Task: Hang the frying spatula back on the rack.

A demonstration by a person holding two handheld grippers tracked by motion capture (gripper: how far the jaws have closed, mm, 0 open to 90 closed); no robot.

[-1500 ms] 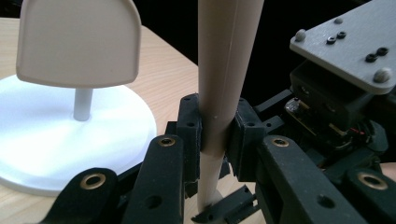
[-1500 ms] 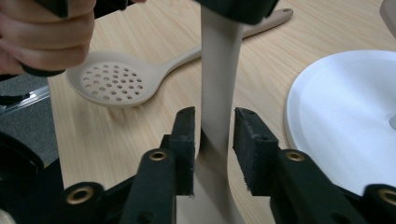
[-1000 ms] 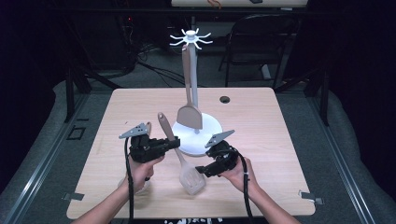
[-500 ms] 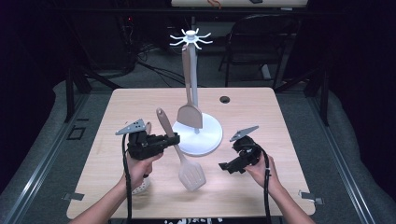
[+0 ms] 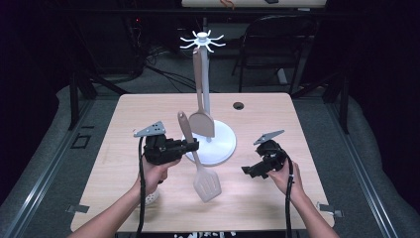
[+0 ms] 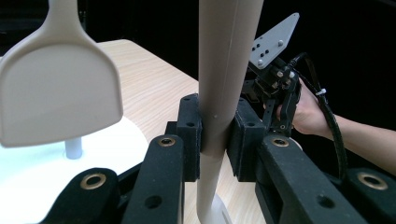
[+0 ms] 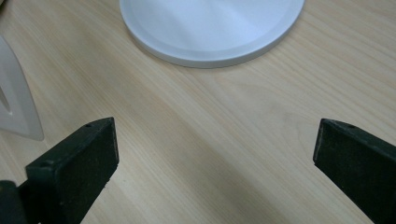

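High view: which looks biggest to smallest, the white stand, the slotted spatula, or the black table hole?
1. Stand, by far the tallest.
2. Slotted spatula, held in the left gripper.
3. Table hole, tiny.

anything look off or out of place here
Nothing damaged or spilled. One spatula hangs on the white rack; the slotted spatula is off it, clamped by its handle in the left gripper, tilted, head low over the table. The right gripper is open and empty.

Black fingers [image 7: 74, 163] spread wide over wooden worktop [image 7: 210, 130]; white round stand base [image 7: 210, 28] ahead; pale, perhaps spatula, edge [image 7: 16, 107] at left.
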